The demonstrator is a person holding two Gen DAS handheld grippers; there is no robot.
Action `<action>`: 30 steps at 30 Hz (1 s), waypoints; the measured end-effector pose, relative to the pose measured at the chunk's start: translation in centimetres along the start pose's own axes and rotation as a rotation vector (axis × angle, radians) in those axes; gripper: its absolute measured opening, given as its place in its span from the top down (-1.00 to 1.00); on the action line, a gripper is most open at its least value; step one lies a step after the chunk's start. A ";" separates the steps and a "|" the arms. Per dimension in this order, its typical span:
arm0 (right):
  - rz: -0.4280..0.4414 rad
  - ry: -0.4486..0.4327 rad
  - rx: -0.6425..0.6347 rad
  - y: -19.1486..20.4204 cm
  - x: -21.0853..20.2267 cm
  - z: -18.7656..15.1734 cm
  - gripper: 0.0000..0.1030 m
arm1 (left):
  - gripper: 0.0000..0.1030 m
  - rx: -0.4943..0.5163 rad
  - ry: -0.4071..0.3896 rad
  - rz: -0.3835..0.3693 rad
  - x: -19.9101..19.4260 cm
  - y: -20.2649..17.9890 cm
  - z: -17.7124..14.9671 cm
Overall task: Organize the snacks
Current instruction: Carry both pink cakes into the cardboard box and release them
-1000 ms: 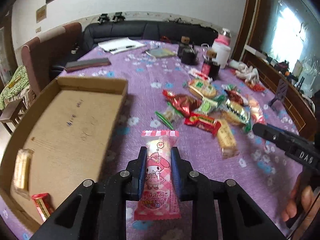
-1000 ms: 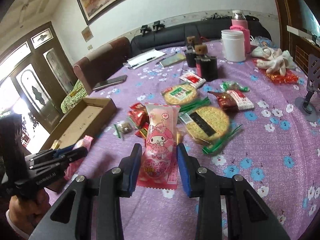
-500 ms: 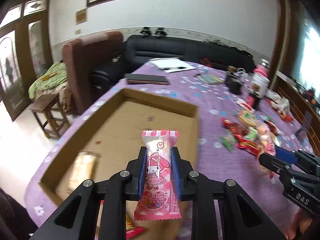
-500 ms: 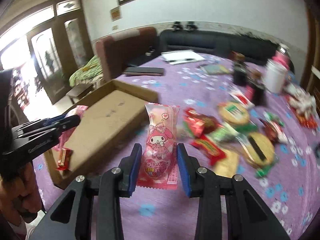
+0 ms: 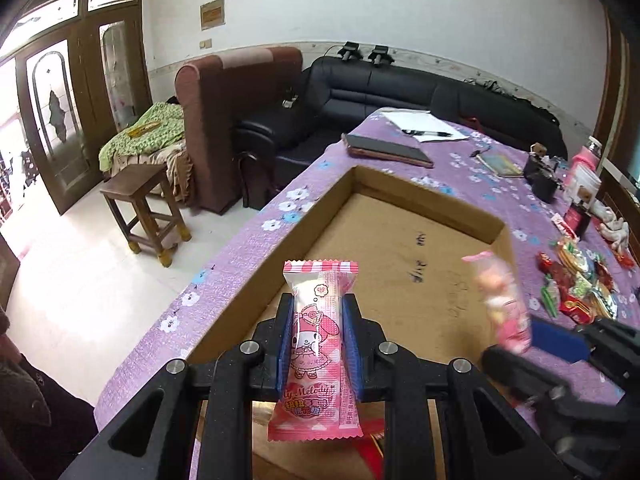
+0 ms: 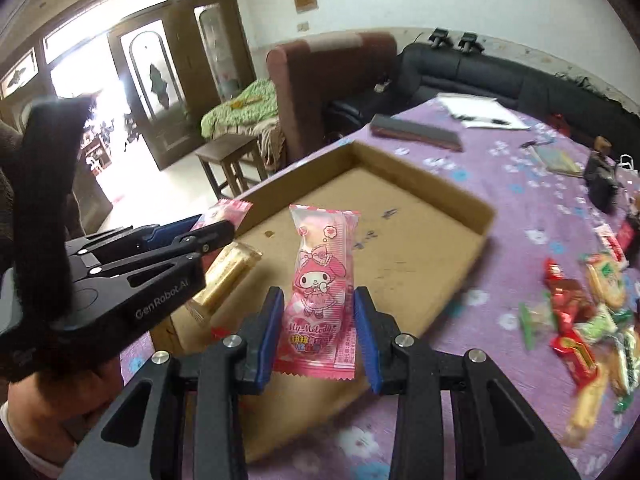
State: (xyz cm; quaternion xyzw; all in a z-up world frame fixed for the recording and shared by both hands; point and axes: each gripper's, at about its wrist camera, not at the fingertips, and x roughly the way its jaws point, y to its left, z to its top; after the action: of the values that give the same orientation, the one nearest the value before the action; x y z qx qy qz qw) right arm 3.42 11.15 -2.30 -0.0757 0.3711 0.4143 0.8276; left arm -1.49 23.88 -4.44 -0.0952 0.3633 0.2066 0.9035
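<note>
Your left hand-held gripper (image 5: pixel 318 344) is pinching a pink My Melody snack packet (image 5: pixel 316 356) upright between its blue pads, over the near edge of the cardboard tray (image 5: pixel 420 276). Your right hand-held gripper (image 6: pixel 316 336) pinches a second pink packet (image 6: pixel 322 292) the same way, above the tray's near side. Only your right wrist view shows what already lies in the tray: a pale golden wrapped bar (image 6: pixel 226 276) near the left wall, partly behind your left hand-held gripper. Your left wrist view hides that corner behind its own fingers, but it shows the stool (image 5: pixel 142 206) and floor beside the tabletop (image 5: pixel 460 160). The loose snack pile (image 6: pixel 588 308) sits on the purple cloth, to the right of the tray in both views.
</note>
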 end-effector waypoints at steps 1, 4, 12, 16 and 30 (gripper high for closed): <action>0.007 0.014 0.000 0.2 0.7 0.0 0.33 | 0.54 0.009 0.011 0.000 0.4 -0.1 0.0; 0.015 0.049 -0.003 0.8 2.0 -0.3 0.33 | 0.53 0.031 0.025 0.004 1.1 -0.5 -0.1; -0.010 0.081 -0.004 0.9 3.1 -0.8 0.29 | 0.52 0.039 0.060 0.003 2.1 -0.6 -0.5; -0.015 0.077 0.003 0.4 2.9 -0.8 0.25 | 0.45 0.027 0.076 0.000 2.4 -0.5 -0.4; -0.233 -0.016 0.009 -2.8 -2.7 -1.5 -0.45 | -0.83 0.019 -0.057 0.000 -2.4 -2.1 0.3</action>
State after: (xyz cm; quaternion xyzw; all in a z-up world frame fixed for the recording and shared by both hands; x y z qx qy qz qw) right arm 3.62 6.98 -2.09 -0.1112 0.3549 0.3143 0.8734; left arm -1.91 21.40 -2.52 -0.0807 0.3394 0.2056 0.9144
